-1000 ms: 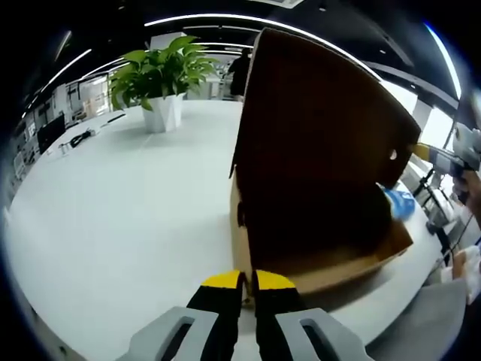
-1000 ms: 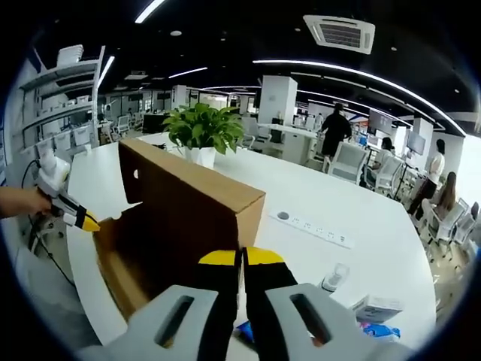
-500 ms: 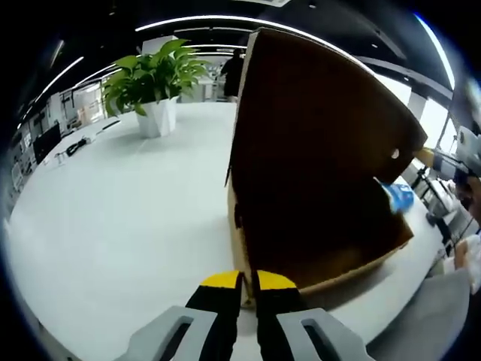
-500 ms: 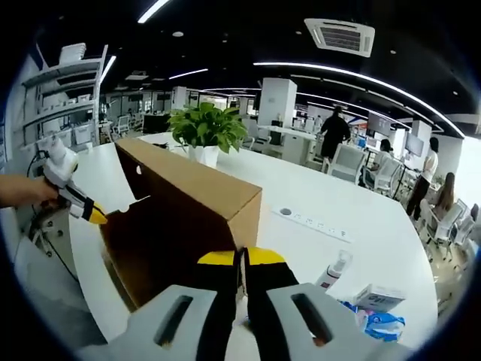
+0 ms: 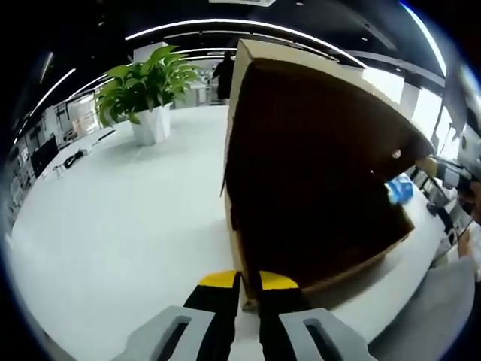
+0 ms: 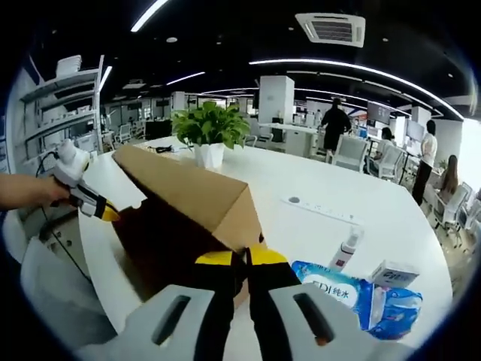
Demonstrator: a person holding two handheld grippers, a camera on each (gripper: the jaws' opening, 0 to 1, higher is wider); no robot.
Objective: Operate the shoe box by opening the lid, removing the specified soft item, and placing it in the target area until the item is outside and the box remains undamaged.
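Claws [image 5: 240,282] and [image 6: 242,259] (left, right) each pinch an edge of the cardboard shoe box [image 6: 188,203].

The left hand-held gripper [image 5: 240,280] has two black jaws capped with yellow tips, set on pale grey moulded arms with dark elongated slots. The right hand-held gripper [image 6: 242,258] is built alike: black jaws, yellow tips, light grey slotted arms. In the right gripper view, the left hand-held gripper appears from outside as a white rounded body narrowing to a black neck with a yellow tip, gripped by the person's hand [image 6: 45,191]. A light grey garment [image 6: 52,289] shows below it.
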